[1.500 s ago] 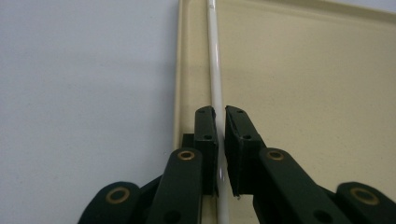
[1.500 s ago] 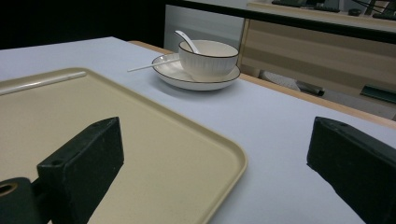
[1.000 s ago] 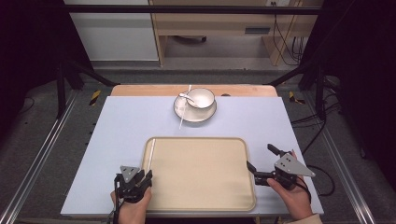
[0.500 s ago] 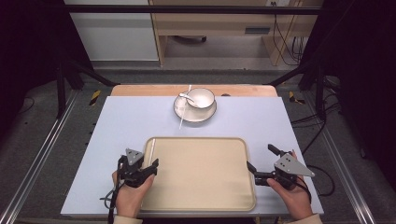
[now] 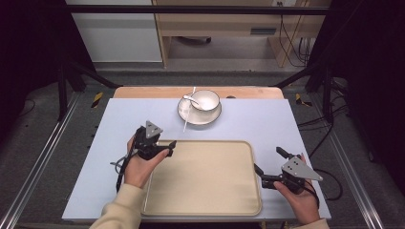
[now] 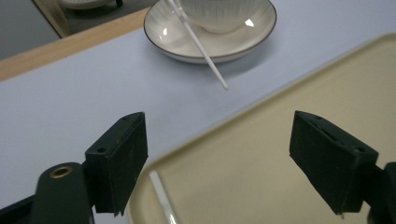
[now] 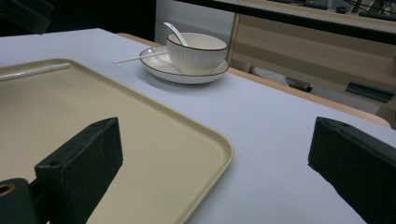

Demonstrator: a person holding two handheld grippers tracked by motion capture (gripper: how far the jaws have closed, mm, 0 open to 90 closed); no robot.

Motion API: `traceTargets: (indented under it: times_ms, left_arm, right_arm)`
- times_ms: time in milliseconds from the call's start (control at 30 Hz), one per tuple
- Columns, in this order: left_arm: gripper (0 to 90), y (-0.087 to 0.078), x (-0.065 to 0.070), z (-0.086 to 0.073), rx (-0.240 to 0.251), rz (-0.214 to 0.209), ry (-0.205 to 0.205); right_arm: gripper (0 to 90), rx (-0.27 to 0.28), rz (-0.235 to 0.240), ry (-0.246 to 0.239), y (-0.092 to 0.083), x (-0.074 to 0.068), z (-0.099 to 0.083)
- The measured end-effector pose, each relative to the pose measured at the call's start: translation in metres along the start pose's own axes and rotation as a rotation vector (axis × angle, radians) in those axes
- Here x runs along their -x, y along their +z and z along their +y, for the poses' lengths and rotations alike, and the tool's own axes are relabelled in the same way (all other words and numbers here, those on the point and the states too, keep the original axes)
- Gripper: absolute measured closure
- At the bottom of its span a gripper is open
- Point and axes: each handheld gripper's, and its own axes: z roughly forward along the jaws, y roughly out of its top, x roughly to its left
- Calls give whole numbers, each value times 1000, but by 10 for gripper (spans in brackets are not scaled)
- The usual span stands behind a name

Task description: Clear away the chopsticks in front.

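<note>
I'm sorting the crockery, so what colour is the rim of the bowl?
The bowl is white with a thin dark rim, clearest in the right gripper view.

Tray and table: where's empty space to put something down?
Most of the beige tray is bare, except a white chopstick at its left rim. The table between tray and saucer is free. The saucer, holding bowl and another chopstick, is crowded.

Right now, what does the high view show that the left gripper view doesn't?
High view, not the left gripper view: the spoon in the bowl and the right gripper with open jaws. Left gripper view, not the high view: a white stick lying on the tray at its corner. Both: tray, bowl, saucer, the slanted stick resting on the saucer, and the table.
</note>
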Motion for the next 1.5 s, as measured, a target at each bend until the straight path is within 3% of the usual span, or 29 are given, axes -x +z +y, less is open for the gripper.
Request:
traceTargets:
  times_ms: [67, 100, 133, 167, 233, 367, 467, 567, 600, 733, 1000, 1233, 1500]
  left_arm:
    - [196, 9, -10, 15, 2, -15, -15]
    - [193, 17, -19, 28, 67, -44, -81]
    - [193, 17, -19, 28, 67, -44, -81]
    - [193, 26, -28, 42, 105, -47, -111]
    - [207, 37, -33, 53, 117, -8, -80]
    - [210, 54, -39, 63, 139, -15, -71]
    - [224, 70, -37, 68, 80, -22, -8]
    - [293, 77, -36, 66, 52, -20, 2]
    - [325, 83, -34, 65, 15, -41, 11]
    - [395, 92, -30, 63, -25, -71, -19]
    - [478, 110, -23, 59, -83, -80, -60]
    - [521, 133, -14, 61, -148, -46, -58]
    - [591, 145, -13, 60, -142, 7, -66]
  right_arm:
    - [31, -2, 2, -5, 1, 0, 0]
    - [31, -2, 4, -10, 1, -1, 1]
    - [31, 1, 3, -11, 1, -1, 1]
    - [31, 3, 0, -13, 1, -1, 1]
    - [31, 4, -10, -18, 1, -1, 2]
    - [31, -3, -9, -24, 3, -2, 1]
    - [31, -11, -10, -32, 5, -4, 2]
    - [31, -13, -4, -36, 6, -5, 2]
    - [31, -12, -5, -37, 6, -6, 2]
    - [32, -7, -8, -31, 5, -4, 2]
    - [33, -6, -6, -30, 5, -4, 3]
    - [34, -9, 1, -32, 5, -5, 3]
    - [35, -2, 3, -23, 3, -4, 3]
